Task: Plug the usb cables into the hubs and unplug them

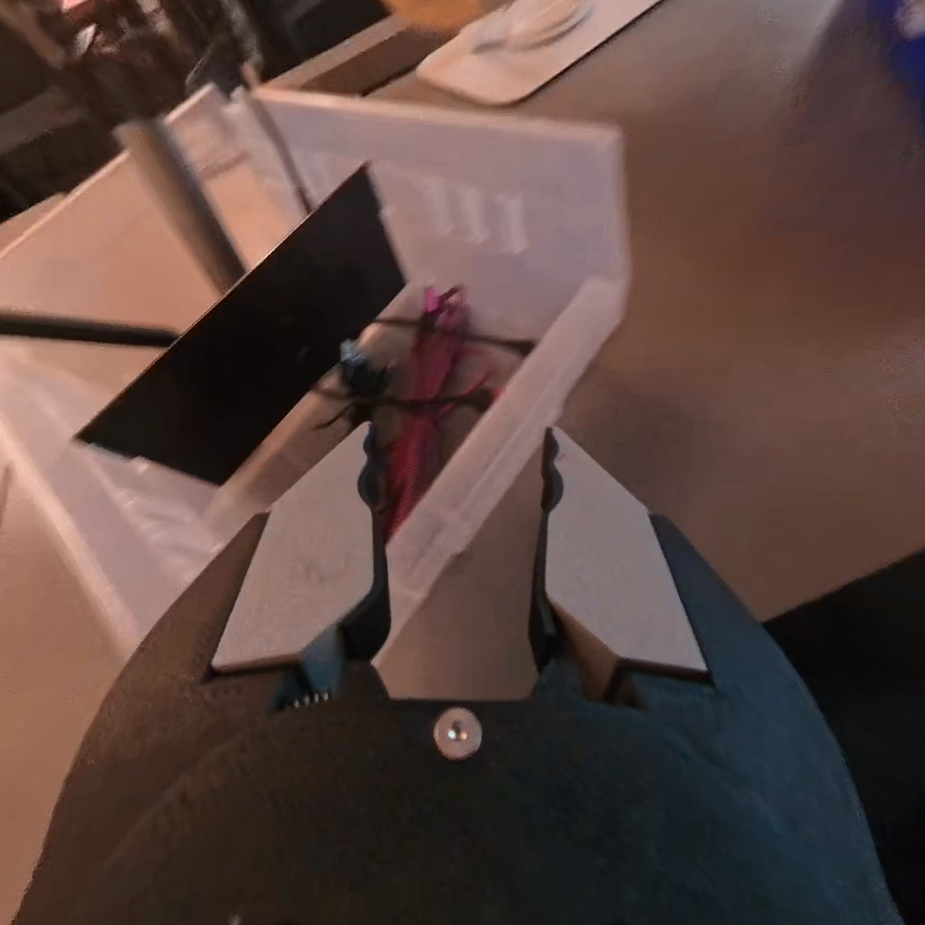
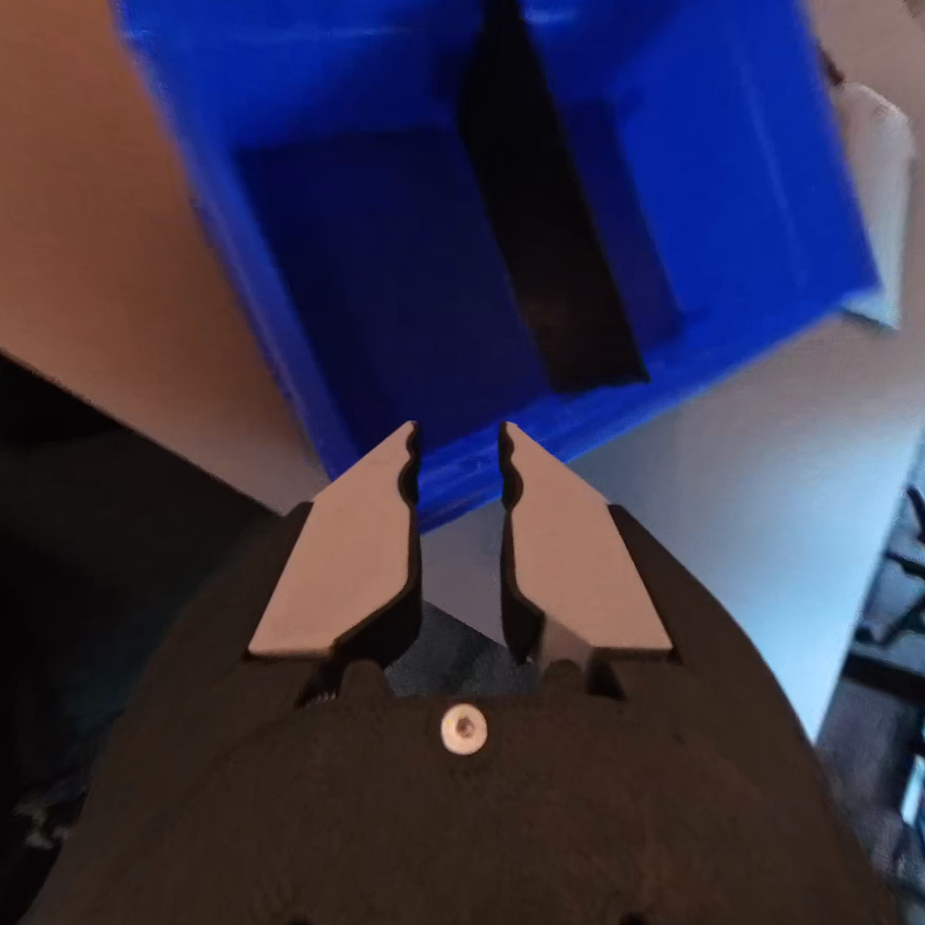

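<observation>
Brown tabletop (image 1: 726, 310) underneath everything in both views, all of it motion-blurred. At twelve o'clock in the right wrist view, a big blue bin (image 2: 350, 280) split by a black divider (image 2: 550, 240), apparently empty as far as shown. In the left wrist view, a white open box (image 1: 500, 210) at twelve o'clock, with a black flat panel (image 1: 250, 360) leaning at ten o'clock. Inside the box's nearer compartment, a bundle of magenta braided usb cables (image 1: 430, 400) with a dark connector (image 1: 360, 373) at its nine o'clock side, tied with thin black ties. No hub clearly made out; possibly the pale slotted shapes on the box's far wall, but too blurred to tell.

Left gripper (image 1: 458, 435) spread wide, holding nothing, tips just above the near end of the cable bundle. Right gripper (image 2: 458, 430) parted moderately, holding nothing, tips over the bin's near wall.

Judged from this: nothing plugged yet, cables not even picked up. All plugging and unplugging left to do.
</observation>
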Demonstrator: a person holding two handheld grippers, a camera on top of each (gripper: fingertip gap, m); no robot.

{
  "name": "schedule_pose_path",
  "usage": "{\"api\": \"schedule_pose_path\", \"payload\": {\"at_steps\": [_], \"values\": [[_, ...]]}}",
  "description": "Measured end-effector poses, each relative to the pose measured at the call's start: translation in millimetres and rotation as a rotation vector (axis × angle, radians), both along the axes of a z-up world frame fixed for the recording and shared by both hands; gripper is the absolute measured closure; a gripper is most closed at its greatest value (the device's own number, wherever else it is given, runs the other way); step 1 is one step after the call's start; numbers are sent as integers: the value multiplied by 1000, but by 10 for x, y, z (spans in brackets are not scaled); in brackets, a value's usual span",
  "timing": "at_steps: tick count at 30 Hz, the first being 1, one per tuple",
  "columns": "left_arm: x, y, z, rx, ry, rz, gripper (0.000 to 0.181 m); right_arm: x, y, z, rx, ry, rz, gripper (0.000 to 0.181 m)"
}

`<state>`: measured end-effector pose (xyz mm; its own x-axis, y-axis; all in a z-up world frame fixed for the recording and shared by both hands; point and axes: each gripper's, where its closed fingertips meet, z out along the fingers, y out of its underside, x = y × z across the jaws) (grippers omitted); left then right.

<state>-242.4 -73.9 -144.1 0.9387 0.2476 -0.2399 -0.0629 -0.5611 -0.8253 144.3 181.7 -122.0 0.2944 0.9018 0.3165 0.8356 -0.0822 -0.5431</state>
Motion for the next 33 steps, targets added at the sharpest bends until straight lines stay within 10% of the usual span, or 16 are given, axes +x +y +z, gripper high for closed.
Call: {"api": "schedule_pose_path", "payload": {"at_steps": [10, 18, 24, 29, 33], "values": [[-792, -558, -73, -101, -48, 45, 97, 913, 680, 322, 41, 173, -347, 140], [306, -7, 218, 61, -163, -145, 89, -76, -119, 742, -157, 523, 41, 107], [339, 679, 110, 89, -165, -34, 92, -683, -282, 254, -158, 396, -12, 98], [-17, 675, 74, 104, -24, 69, 160, -729, -99, -202, 17, 141, -42, 141], [-149, 377, 79, 131, -1, 78, 166, -679, -20, -177, 4, 162, -55, 155]]}}
